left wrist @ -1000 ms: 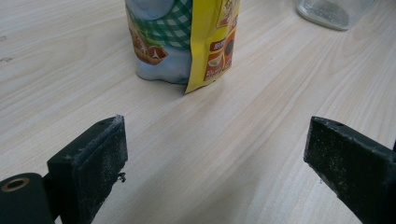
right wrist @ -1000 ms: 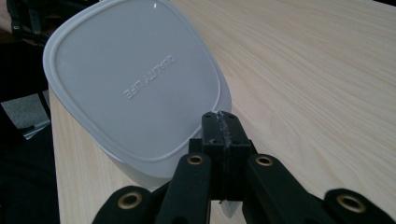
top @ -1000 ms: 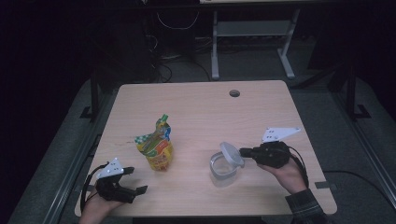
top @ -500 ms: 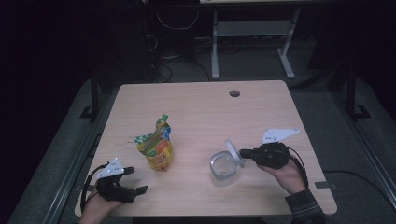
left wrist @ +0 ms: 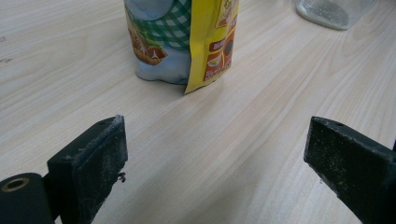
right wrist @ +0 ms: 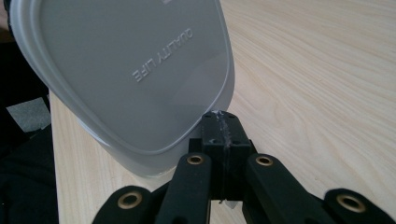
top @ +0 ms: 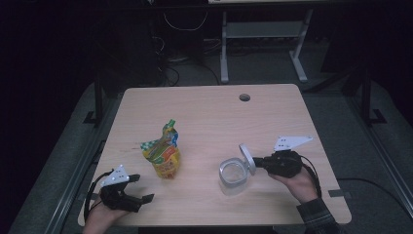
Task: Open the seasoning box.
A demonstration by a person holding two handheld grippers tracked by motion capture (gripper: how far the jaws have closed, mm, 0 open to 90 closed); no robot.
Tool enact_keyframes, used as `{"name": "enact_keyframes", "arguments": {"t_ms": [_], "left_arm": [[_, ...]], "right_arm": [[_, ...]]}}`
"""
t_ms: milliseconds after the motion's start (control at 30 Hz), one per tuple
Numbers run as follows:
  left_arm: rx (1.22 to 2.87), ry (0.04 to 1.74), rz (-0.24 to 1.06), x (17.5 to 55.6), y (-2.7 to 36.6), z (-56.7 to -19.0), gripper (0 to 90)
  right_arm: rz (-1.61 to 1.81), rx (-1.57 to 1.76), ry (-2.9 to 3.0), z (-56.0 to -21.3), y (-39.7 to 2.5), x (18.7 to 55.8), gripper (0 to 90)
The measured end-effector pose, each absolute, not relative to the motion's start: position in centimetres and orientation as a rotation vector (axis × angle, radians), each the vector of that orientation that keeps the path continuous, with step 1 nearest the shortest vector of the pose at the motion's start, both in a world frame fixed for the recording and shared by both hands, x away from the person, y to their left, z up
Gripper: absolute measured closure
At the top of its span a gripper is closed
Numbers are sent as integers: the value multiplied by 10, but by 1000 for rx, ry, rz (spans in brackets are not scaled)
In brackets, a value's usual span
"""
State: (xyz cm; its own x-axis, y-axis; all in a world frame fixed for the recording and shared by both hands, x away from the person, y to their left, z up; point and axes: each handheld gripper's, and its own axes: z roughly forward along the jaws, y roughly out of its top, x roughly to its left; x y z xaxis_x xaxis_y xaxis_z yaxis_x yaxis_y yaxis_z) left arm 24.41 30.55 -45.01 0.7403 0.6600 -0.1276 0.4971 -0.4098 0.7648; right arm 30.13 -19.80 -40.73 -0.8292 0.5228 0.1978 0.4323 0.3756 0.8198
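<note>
Snack bag (top: pixel 163 155) stands between left gripper (top: pixel 139 199) and container (top: pixel 233 173).

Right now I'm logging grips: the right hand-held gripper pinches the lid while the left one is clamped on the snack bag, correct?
Not quite. The right hand-held gripper does pinch the lid, but the left hand-held gripper is open, short of the snack bag, as the left gripper view shows.

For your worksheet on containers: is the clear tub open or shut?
Open: the tub has no cover, and the right hand-held gripper holds its lid beside it.
</note>
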Motion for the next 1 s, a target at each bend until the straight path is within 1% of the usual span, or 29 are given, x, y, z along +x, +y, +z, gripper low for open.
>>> {"name": "enact_keyframes", "arguments": {"t_ms": [433, 633, 1000], "left_arm": [[2095, 870, 245, 244, 306, -449, 55], [2087, 871, 234, 244, 306, -450, 55], [2062, 883, 227, 245, 307, -448, 64]], "right_arm": [[1448, 955, 2480, -414, -212, 305, 900], [1423, 1005, 2457, -419, -221, 301, 900], [1386, 1079, 2403, -428, -242, 278, 900]]}}
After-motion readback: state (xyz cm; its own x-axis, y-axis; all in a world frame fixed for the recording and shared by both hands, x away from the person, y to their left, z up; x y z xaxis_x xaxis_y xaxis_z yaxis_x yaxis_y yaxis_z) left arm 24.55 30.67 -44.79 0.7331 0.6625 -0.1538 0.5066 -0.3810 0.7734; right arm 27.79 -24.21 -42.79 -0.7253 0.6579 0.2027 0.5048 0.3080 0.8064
